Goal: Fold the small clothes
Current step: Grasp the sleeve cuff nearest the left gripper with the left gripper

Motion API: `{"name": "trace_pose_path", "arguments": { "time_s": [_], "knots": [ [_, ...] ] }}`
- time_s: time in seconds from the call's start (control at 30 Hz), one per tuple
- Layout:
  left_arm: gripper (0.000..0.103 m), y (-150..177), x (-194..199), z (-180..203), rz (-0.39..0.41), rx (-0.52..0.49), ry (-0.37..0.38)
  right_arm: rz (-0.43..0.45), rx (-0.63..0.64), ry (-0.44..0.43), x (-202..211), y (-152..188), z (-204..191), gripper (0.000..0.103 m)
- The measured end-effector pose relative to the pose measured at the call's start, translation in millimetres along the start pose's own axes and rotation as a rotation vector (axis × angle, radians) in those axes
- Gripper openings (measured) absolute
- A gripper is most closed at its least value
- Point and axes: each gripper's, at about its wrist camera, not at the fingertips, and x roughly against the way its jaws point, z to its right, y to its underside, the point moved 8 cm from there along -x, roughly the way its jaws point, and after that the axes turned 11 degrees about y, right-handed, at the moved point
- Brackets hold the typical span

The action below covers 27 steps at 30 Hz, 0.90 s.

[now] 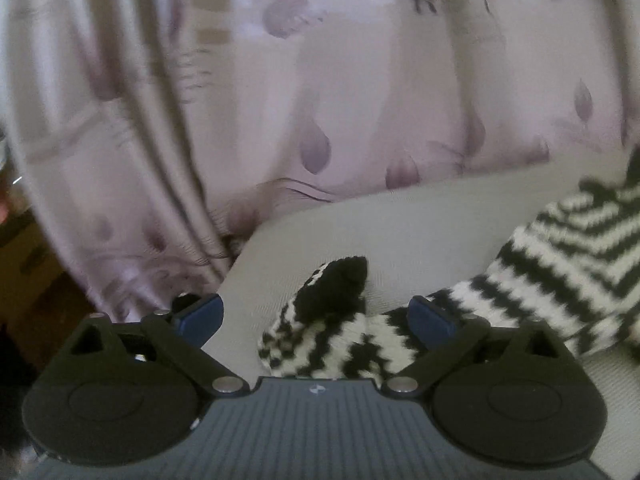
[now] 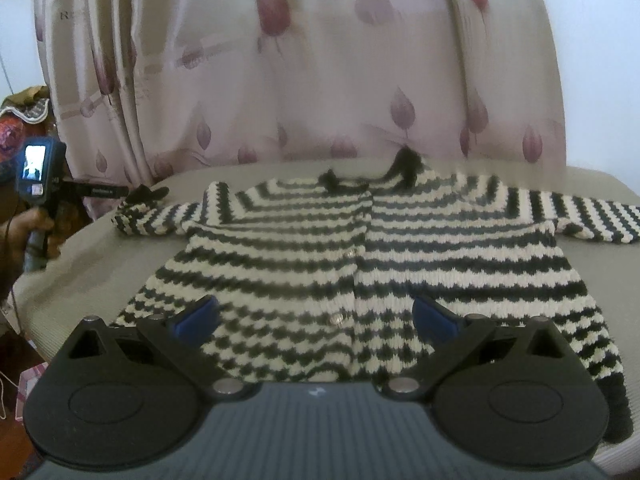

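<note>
A small black-and-white striped knit cardigan (image 2: pixel 360 248) lies flat and spread on a grey padded surface (image 2: pixel 88 264), buttoned front up, sleeves out to both sides. My right gripper (image 2: pixel 316 316) is open above the cardigan's lower hem, holding nothing. In the left wrist view my left gripper (image 1: pixel 316 316) is open, its blue pads on either side of the left sleeve's black-tipped cuff (image 1: pixel 340 284), not closed on it. The left gripper also shows in the right wrist view (image 2: pixel 140 194), at that sleeve's end.
A pale pink curtain (image 2: pixel 320 80) with purple leaf prints hangs right behind the surface. A hand (image 2: pixel 24 236) holds the left tool at the far left. Cluttered items (image 2: pixel 20 120) stand at the left edge.
</note>
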Motion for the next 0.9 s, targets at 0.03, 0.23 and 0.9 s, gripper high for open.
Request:
{"name": "trace_pose_path", "arguments": {
  "time_s": [0.03, 0.23, 0.9],
  "knots": [
    [0.098, 0, -9, -4, -0.011, -0.032, 0.018, -0.008, -0.002, 0.001, -3, 1, 0, 0.103],
    [0.084, 12, -56, -17, -0.045, -0.087, 0.104, -0.046, 0.007, 0.017, -13, 6, -2, 0.103],
    [0.017, 35, 130, -106, -0.036, 0.497, -0.326, -0.021, -0.016, -0.004, -6, 3, -1, 0.103]
  ]
}}
